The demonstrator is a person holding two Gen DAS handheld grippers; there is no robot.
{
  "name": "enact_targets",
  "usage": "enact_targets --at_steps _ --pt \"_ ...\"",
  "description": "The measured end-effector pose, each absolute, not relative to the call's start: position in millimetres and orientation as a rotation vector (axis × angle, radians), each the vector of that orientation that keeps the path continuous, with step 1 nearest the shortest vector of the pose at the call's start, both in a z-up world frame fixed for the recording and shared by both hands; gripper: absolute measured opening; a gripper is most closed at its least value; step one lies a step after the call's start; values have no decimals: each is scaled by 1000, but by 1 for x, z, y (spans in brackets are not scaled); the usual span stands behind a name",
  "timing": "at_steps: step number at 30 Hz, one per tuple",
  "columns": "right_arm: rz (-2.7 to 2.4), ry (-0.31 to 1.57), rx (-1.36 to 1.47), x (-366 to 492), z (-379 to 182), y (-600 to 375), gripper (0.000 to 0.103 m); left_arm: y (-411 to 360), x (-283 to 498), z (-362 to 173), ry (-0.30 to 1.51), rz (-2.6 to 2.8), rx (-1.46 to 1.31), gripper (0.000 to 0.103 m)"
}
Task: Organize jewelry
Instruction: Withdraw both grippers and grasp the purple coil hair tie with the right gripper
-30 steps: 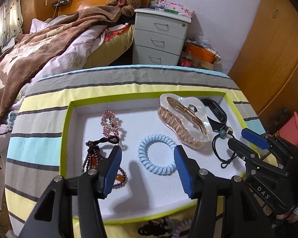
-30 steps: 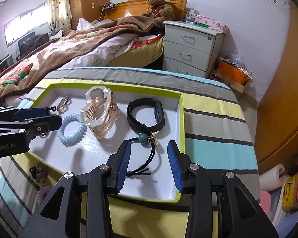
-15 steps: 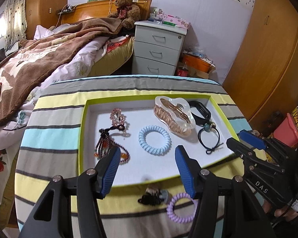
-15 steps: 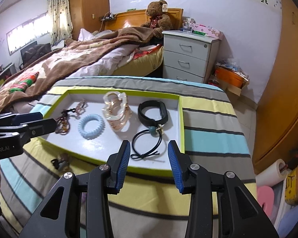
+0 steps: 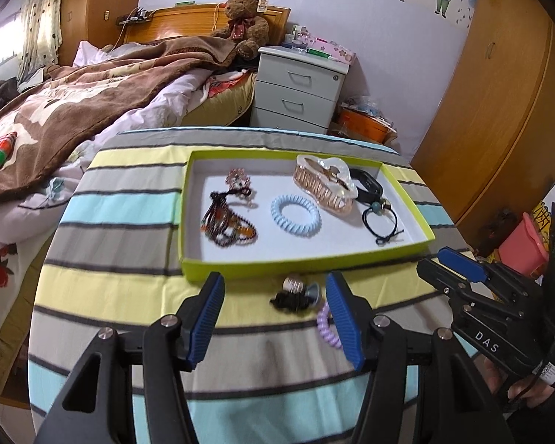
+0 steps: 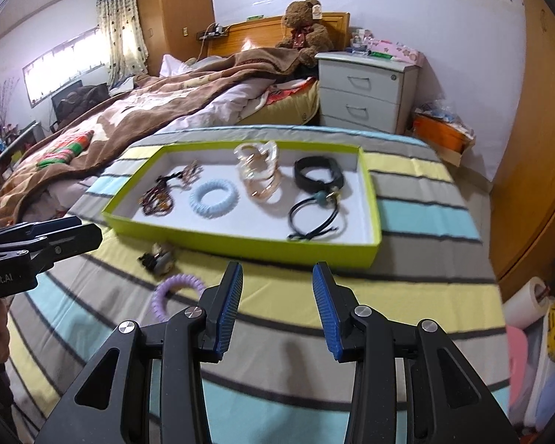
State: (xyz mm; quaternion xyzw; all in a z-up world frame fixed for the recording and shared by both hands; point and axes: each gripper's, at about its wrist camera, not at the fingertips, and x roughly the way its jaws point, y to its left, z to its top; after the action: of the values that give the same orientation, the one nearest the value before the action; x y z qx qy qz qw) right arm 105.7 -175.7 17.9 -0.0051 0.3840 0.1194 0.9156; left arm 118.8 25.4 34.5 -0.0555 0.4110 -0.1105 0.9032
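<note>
A green-rimmed white tray lies on the striped table. In it are a beaded bracelet, a blue coil hair tie, a clear and rose-gold claw clip, a black band and a black elastic with a teal bead. In front of the tray lie a small dark clip and a purple coil tie. My left gripper is open above those two. My right gripper is open over bare cloth.
A striped cloth covers the round table. Behind it are a bed with a brown blanket, a white drawer unit and a wooden wardrobe. Pink bins stand at the right.
Both grippers have drawn back from over the tray toward the table's near edge. The dark clip and purple coil tie have come into view in front of the tray.
</note>
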Motion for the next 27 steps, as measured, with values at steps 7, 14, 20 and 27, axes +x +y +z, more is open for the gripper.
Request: enact_targets --at_steps 7,14,20,27 --pt "303 831 -35 102 6 -151 41 45 98 28 851 -209 -144 59" --pt "318 870 -41 104 -4 -135 41 63 83 22 857 -194 -159 59" --pt "295 900 -76 106 -13 -123 41 79 75 15 863 -177 -178 60" --pt "256 921 -89 107 -18 -118 41 91 73 8 872 -165 -204 60"
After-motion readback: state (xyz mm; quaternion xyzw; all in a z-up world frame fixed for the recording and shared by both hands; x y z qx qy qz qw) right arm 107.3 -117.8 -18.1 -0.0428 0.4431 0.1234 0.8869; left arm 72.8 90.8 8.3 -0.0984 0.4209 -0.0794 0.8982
